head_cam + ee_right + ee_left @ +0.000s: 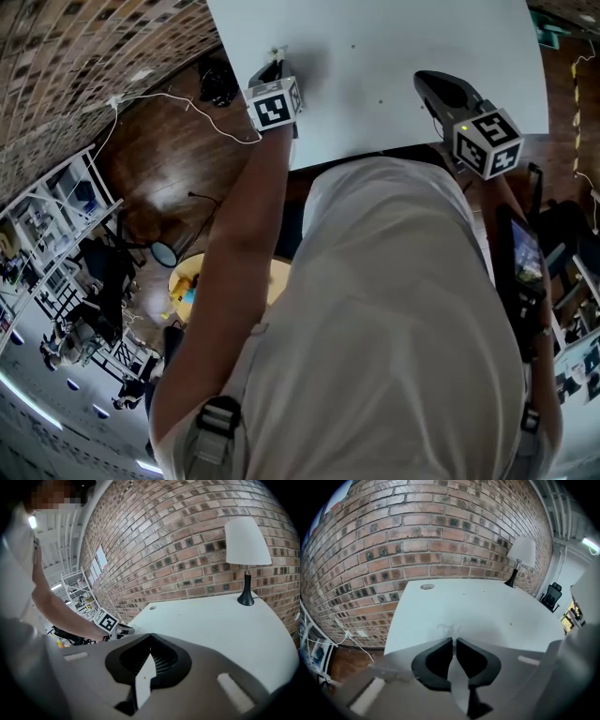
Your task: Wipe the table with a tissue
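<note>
Pinching the tissue (pixel 450 629) between almost-shut jaws, the left tool (pixel 454 641) tips steeply down at the near left edge of the white tabletop (pixel 394 56). That way the crumpled wisp poking past its tips can press on the surface and be dragged across it. The right tool (pixel 150 636) is closed on nothing and hangs over the near right side, I'd guess parked out of the wiping path, well apart from the lamp (pixel 247 541) at the far corner.

I read no legible text, label, brand or number in any view; the black-and-white square markers on my left gripper's cube (pixel 275 105) and right gripper's cube (pixel 487 141) carry no characters.
</note>
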`<state>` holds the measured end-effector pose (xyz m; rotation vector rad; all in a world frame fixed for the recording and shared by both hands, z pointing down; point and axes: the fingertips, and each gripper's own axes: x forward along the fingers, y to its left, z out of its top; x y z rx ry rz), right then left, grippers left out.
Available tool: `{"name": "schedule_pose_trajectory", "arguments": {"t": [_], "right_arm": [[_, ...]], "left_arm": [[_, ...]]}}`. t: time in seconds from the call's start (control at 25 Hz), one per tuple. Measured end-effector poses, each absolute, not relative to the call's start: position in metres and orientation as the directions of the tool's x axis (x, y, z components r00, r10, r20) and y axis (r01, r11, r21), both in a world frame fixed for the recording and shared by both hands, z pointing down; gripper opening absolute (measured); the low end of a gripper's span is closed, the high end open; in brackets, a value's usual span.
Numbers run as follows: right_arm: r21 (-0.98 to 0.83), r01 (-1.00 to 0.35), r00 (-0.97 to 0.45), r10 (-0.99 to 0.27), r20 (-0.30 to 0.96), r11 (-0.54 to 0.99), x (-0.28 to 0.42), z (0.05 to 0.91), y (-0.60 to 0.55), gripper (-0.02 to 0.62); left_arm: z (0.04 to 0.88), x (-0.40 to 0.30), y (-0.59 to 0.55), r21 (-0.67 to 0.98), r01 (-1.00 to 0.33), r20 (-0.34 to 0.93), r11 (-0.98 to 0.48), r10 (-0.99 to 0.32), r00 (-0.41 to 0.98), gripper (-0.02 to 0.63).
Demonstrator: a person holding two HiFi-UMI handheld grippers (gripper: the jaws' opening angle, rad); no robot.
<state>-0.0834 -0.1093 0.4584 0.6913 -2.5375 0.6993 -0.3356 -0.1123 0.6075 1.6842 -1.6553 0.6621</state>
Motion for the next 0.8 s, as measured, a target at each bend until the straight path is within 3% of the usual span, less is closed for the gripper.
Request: {"name": "schedule_pose_trajectory", "arguments": {"t": [0.2,0.48,0.8], "right_arm": [[-0.358,-0.558,-0.794,-0.357,0.492,0.749,-0.083,0.455,-0.113,0.008],[-0.366,-0.562,-0.797,-0.368,0.479,0.741,-0.08,0.456,-0.124,0.009],[-0.368,-0.572,-0.796,-0.387,0.466,0.733,-0.074,0.446,-0.139,0.008]], "left_arm": [[0.589,-0.313,-0.125,0.252,-0.966,0.663,-0.06,-0.717,0.218,0.031],[0.54,-0.343,-0.154,0.311,-0.95,0.562,0.034,-0.812,0.155,0.032],[0.52,-0.319,-0.19,0.299,-0.954,0.539,-0.038,-0.818,0.201,0.032]]}}
